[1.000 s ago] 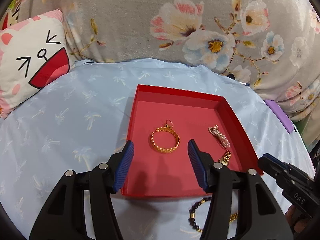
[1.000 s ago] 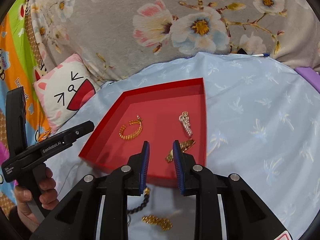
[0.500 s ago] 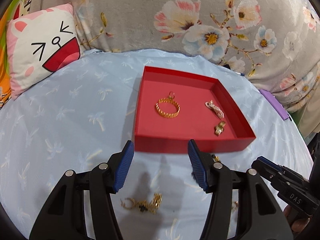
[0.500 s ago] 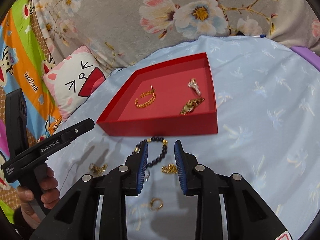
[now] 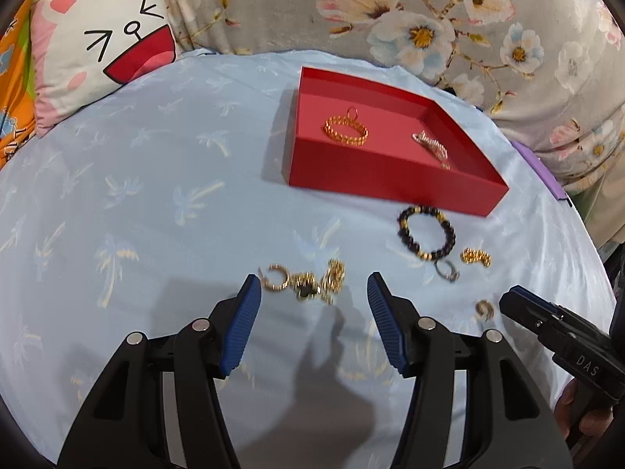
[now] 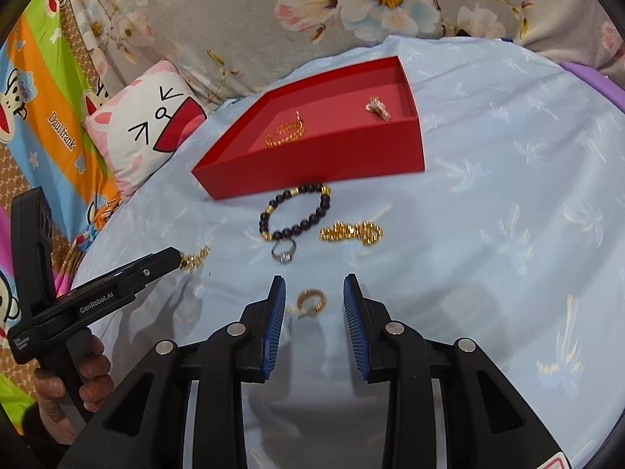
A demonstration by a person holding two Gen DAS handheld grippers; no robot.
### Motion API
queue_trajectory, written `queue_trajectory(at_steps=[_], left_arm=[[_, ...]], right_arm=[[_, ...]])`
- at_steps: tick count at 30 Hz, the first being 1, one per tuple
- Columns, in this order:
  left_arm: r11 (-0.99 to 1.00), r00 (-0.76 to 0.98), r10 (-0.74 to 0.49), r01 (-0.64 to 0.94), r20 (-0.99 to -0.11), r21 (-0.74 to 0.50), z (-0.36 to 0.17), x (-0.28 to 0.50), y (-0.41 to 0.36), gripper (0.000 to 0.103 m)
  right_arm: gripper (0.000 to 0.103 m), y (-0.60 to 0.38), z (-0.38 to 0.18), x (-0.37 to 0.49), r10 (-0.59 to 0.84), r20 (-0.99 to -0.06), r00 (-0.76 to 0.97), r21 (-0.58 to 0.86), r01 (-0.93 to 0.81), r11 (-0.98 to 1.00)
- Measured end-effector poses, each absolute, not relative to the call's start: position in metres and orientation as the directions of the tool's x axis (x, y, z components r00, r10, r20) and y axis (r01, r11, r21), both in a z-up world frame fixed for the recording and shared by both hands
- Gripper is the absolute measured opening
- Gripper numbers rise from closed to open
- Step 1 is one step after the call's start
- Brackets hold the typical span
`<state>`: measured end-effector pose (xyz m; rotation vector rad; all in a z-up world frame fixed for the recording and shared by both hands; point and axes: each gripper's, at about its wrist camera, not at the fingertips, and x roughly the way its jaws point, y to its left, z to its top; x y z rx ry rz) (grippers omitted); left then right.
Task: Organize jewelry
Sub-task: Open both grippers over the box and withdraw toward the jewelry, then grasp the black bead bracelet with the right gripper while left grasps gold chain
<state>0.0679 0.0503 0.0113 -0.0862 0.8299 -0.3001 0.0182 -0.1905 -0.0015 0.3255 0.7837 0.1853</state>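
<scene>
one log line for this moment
left hand-held gripper: open over gold cluster | right hand-held gripper: opening, around gold ring | red tray: partly filled

My L wrist cam looks fwd and down past its own jaws, close over the blue sheet [image 5: 156,195]. My R cam does likewise, from the right. Both share the red tray [image 5: 390,179], bead bracelet [image 5: 425,230] and, I think, one small gold hoop [image 6: 310,299], blurry.
</scene>
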Motion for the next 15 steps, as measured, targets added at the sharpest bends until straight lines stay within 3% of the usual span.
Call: queue_trajectory(at_steps=[15], left_arm=[[0.960,0.636,-0.280,0.209,-0.719,-0.189,0.0034,0.0672,0.0465,0.054]], right_arm=[[0.032,-0.1923,-0.0008,0.0235,0.290,-0.661,0.692,0.371,-0.035,0.928]])
